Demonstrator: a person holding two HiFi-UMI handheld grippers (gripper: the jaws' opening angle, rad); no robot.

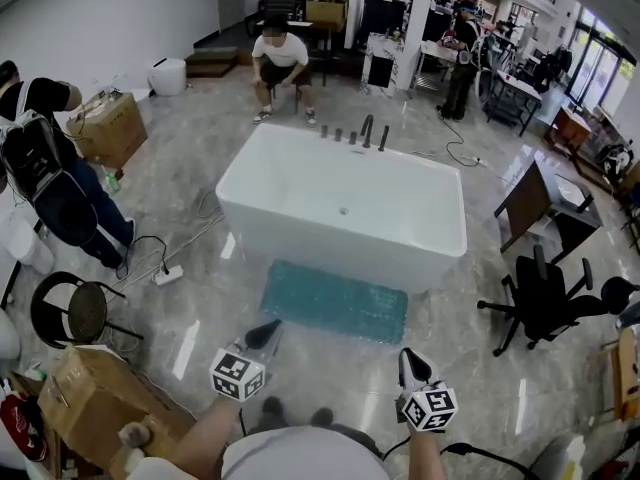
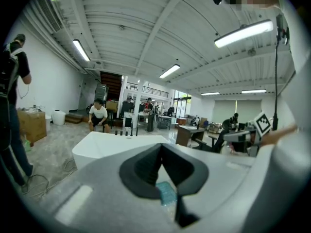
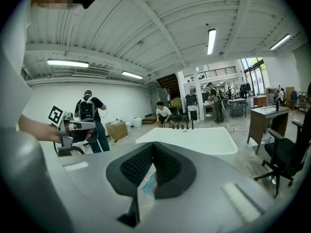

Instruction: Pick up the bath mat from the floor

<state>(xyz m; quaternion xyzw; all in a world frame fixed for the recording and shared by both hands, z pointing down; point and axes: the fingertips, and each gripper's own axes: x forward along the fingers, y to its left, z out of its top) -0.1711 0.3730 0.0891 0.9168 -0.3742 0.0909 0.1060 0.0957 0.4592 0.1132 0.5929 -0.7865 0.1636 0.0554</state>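
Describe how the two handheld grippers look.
The left gripper and the right gripper both have pale grey bodies with black, ribbed jaw pads that form a V. Each carries a white cube printed with black square markers. The person wears a light grey top.

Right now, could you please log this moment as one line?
bath mat: on floor by bathtub | left gripper: shut, empty | right gripper: shut, empty
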